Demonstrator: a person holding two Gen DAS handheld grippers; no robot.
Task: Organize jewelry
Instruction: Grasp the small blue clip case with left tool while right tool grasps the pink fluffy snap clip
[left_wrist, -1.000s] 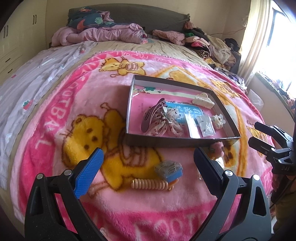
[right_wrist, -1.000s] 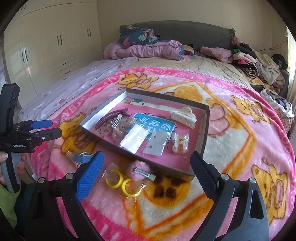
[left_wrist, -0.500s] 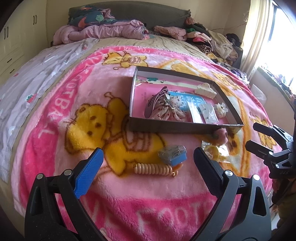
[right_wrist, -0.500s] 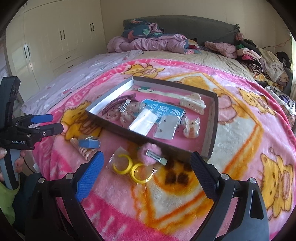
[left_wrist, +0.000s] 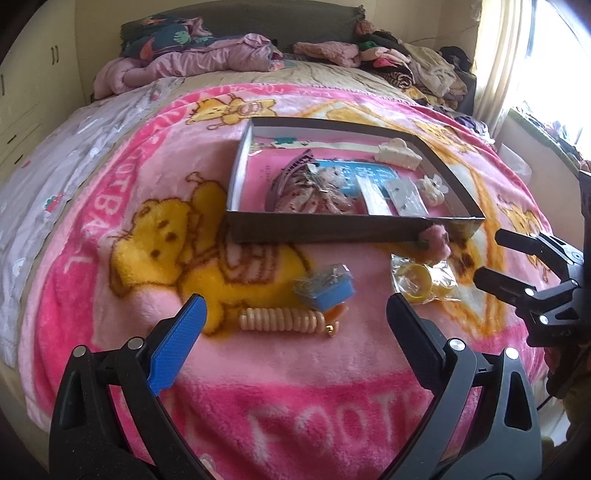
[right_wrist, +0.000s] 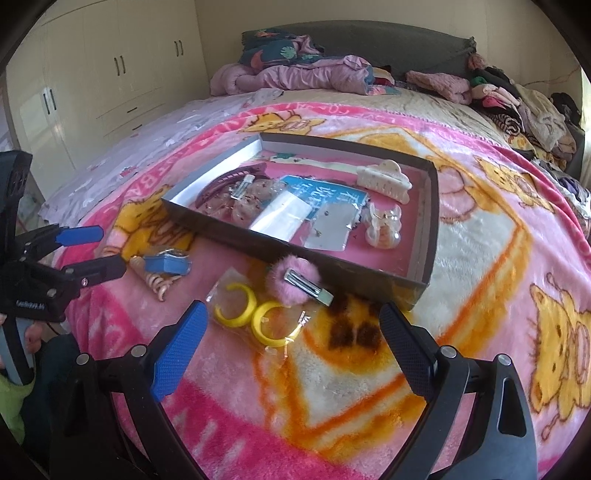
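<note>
On the pink blanket (left_wrist: 332, 373), short of the grey tray (left_wrist: 317, 230), four loose pieces lie in a row; from the left, a beige spiral hair tie (left_wrist: 282, 320) touching a small blue box (left_wrist: 325, 291), then a clear packet of yellow hoop earrings (right_wrist: 255, 314), then a fluffy pink clip (right_wrist: 295, 277) against the tray's near wall; the left gripper (left_wrist: 295, 332) hangs above the spiral tie with fingers wide apart and empty; the right gripper (right_wrist: 291, 328) hangs above the earring packet, also spread and empty. My judgement: each should drop straight down and close on one piece only; the slippery packet is best pinched across a hoop. Inside the tray a dark hair comb (left_wrist: 286, 177), blue card (right_wrist: 325, 194) and cream claw clip (right_wrist: 384, 179) crowd the left and middle, leaving bare pink floor (right_wrist: 384, 258) at its right; the wall must be cleared by lifting.
</note>
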